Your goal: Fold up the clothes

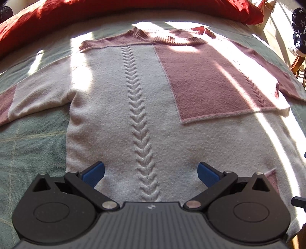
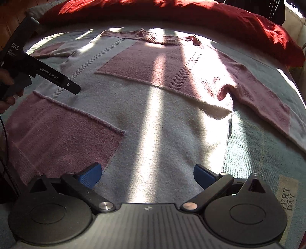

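Left wrist view: cream-and-pink knit sweater (image 1: 145, 107) lay flat, spread face-up on bed (image 1: 32, 145), sleeves out to both sides, collar toward red pillow (image 1: 57, 17). Left gripper (image 1: 151, 175) hovered over hem, jaws wide apart, nothing held. Right wrist view: right gripper (image 2: 147, 177) likewise spread wide, empty, above sweater's lower edge. Sunlight streaked across fabric.
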{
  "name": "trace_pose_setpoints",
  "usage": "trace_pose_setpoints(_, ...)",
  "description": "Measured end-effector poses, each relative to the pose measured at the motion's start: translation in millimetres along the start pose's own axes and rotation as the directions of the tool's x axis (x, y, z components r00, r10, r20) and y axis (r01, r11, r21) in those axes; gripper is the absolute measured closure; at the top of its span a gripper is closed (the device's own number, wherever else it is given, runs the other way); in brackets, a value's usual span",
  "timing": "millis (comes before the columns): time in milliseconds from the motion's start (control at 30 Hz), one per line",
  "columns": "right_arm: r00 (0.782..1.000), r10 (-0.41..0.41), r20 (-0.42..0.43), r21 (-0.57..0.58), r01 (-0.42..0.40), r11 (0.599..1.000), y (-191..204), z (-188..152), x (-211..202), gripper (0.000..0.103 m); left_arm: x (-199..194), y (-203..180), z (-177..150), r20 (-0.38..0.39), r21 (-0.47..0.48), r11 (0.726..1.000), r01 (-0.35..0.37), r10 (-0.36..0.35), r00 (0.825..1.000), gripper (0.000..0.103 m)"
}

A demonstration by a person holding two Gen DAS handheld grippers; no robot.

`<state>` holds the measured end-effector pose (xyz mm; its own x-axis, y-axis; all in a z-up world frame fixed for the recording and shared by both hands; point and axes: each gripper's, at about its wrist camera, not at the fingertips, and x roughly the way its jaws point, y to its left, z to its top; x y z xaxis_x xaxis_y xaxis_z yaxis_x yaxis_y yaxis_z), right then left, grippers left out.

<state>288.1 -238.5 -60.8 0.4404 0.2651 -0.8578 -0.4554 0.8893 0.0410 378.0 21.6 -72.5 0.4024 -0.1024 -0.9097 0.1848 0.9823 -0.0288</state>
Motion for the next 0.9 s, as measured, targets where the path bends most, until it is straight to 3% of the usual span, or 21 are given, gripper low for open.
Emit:
trace_pose_setpoints(100, 0.999, 0.035, 0.024, -0.009, -0.034, 0.999, 3, 15, 16, 0.000, -7, -11, -4, -0.010, 0.033, 0.999, 0.018, -0.018, 1.000, 0.001)
trace_pose_setpoints(267, 0.998, 0.024, -0.053, 0.011, -0.024, 1.000, -2, 2, 33, 0.000, -9, -25, -26, -0.062, 0.042, 0.997, 0.070, -0.067, 0.996, 0.001)
trace_pose_setpoints(433, 0.996, 0.016, -0.084, 0.016, -0.014, 1.000, -10, -25, 22, 0.000, -17, -32, -67, -0.120, 0.060, 0.997, 0.041, -0.033, 0.992, 0.000)
trace_pose_setpoints(567, 0.996, 0.011, -0.093, 0.011, -0.010, 1.000, -11, -28, 17, 0.000, -27, -30, -74, -0.140, 0.060, 0.997, 0.039, -0.030, 0.990, 0.001)
trace_pose_setpoints(700, 0.999, 0.022, -0.035, 0.047, -0.021, 0.999, -18, -5, 16, 0.000, -26, -17, -45, -0.076, 0.034, 0.999, 0.037, -0.034, 0.997, 0.001)
trace_pose_setpoints(900, 0.995, -0.003, 0.101, 0.061, -0.003, 0.998, -40, 57, 46, 0.000, 0, 11, 44, 0.099, -0.008, 0.999, 0.050, -0.049, 0.994, 0.001)
